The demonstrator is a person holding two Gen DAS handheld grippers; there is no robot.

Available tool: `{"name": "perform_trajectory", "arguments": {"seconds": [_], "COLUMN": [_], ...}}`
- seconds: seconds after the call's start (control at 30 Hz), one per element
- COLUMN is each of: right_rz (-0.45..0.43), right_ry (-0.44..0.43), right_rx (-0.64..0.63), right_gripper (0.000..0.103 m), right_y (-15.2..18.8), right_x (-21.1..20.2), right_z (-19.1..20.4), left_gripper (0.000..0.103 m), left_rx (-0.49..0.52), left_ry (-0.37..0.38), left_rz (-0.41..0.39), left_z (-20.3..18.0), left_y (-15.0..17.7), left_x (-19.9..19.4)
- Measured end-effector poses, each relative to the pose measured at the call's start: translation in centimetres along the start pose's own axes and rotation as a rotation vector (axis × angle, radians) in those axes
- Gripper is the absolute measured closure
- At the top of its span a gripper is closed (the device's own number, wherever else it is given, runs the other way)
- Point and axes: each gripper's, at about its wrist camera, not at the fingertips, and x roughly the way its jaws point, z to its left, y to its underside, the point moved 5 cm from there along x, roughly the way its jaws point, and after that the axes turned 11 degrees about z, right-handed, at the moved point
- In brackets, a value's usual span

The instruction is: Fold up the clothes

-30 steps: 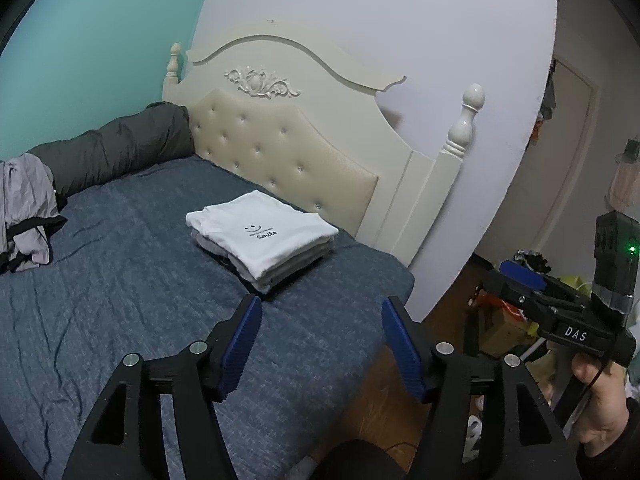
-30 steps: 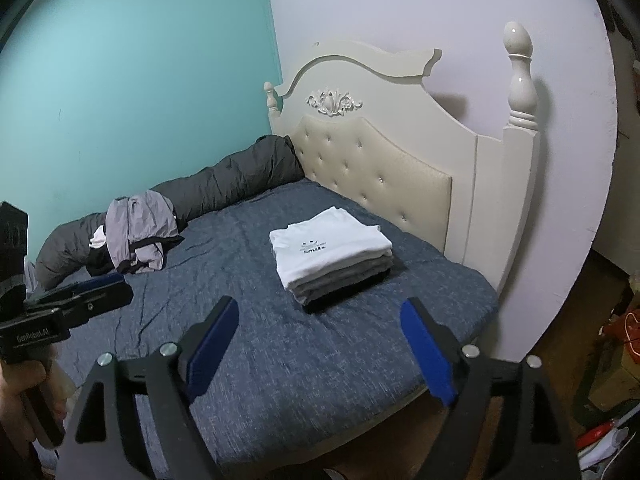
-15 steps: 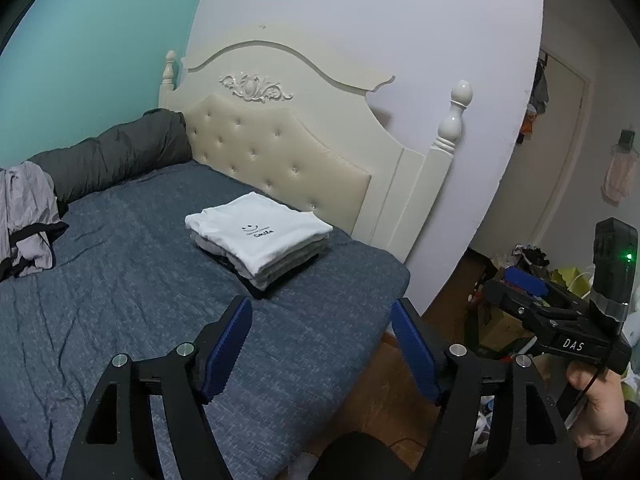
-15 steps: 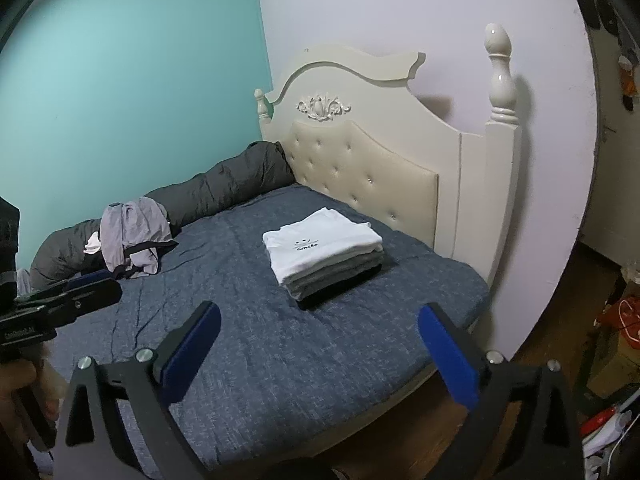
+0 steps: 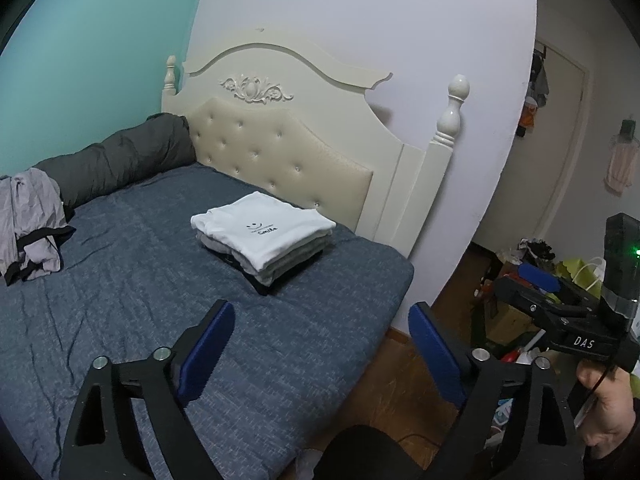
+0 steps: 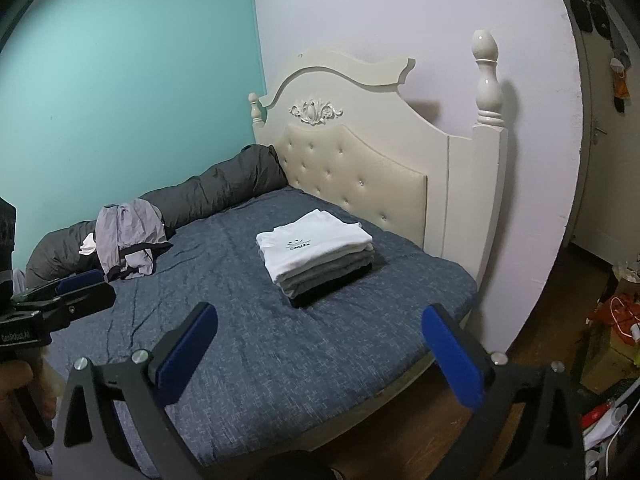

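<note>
Both wrist views: dim, even indoor light, cool cast. Bedpost (image 6: 487, 80) throws a soft shadow toward 3 o'clock on the white wall (image 6: 400, 8), so the source lies toward 9 o'clock. No glare. Strong fisheye bending; black vignette at corners. Fine grain on the bed cover (image 5: 120, 300). Focus fair throughout; slight softness at the edges.
</note>
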Motion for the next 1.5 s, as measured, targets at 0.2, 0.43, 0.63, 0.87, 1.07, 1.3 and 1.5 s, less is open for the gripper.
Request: {"name": "perform_trajectory", "arguments": {"seconds": [0.2, 0.43, 0.63, 0.87, 1.07, 1.3, 1.5], "right_rz": [-0.002, -0.001, -0.002, -0.003, -0.006, -0.015, -0.012], "right_ry": [-0.005, -0.006, -0.001, 0.003, 0.006, 0.020, 0.015], "right_rx": [0.001, 0.003, 0.000, 0.004, 0.010, 0.012, 0.022], "right_gripper": [0.000, 0.000, 0.000, 0.000, 0.000, 0.000, 0.000], "right_y": [0.5, 1.0, 1.5, 2.1, 2.3, 2.6, 2.9], "right_x": [-0.3, -0.4, -0.5, -0.6, -0.8, -1.3, -1.4], "right_z": [0.2, 0.6, 0.8, 0.8, 0.8, 0.8, 0.6], "left_gripper": [0.000, 0.000, 0.000, 0.000, 0.000, 0.000, 0.000], "left_rx": [-0.004, -0.016, -0.037, -0.033, -0.034, -0.016, -0.023], "left_ry": [-0.021, -0.047, -0.057, -0.080, -0.077, -0.068, -0.078], "left_rz": [0.000, 0.018, 0.011, 0.011, 0.018, 0.024, 0.026], "left_z": [0.1, 0.4, 0.7, 0.8, 0.6, -0.1, 0.0], "left_y": [0.6, 1.4, 1.8, 2.2, 2.5, 2.8, 3.0], "left_x": [-0.2, 0.0, -0.3, -0.6, -0.9, -0.9, -1.0]}}
